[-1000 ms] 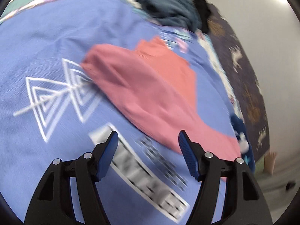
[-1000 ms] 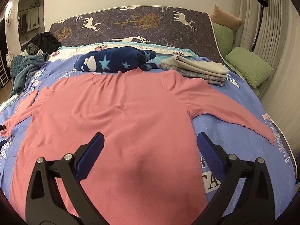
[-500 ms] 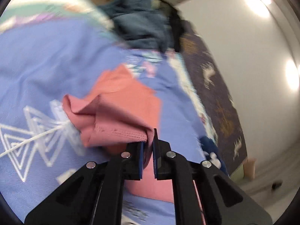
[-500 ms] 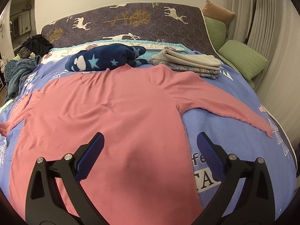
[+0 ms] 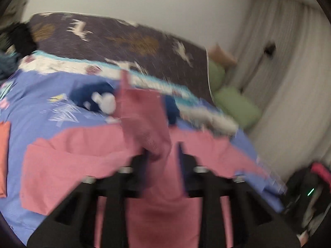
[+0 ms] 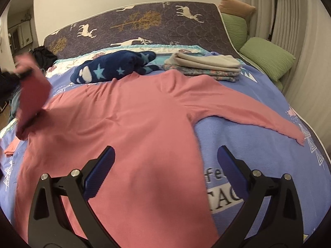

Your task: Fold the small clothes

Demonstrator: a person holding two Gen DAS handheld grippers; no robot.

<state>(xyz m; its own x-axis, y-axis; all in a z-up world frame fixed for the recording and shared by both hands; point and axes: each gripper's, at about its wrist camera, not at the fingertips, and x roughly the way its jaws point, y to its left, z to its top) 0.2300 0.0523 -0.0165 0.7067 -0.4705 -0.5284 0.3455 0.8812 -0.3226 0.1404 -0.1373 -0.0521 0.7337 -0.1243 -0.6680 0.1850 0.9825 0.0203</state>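
- Motion blur is smearing the left wrist view; the left gripper [image 5: 162, 155] is showing only as dark shapes, its fingertips hard to make out.
- Its jaws are opening, with the pink top's sleeve [image 5: 142, 119] rising between them; whether the pads are pressing it, I cannot tell.
- The pink top [image 6: 128, 128], soft and matte, is lying flat across the blue printed bedspread [image 6: 258, 144], its other sleeve tapering rightward.
- The right gripper [image 6: 165, 163] is hovering over the top's lower body, jaws spread wide and empty.
- Only the right wrist view is showing sharply the navy star-print fleece [image 6: 115, 68] and the folded stack [image 6: 206, 67] near the deer-patterned headboard [image 6: 144, 24].
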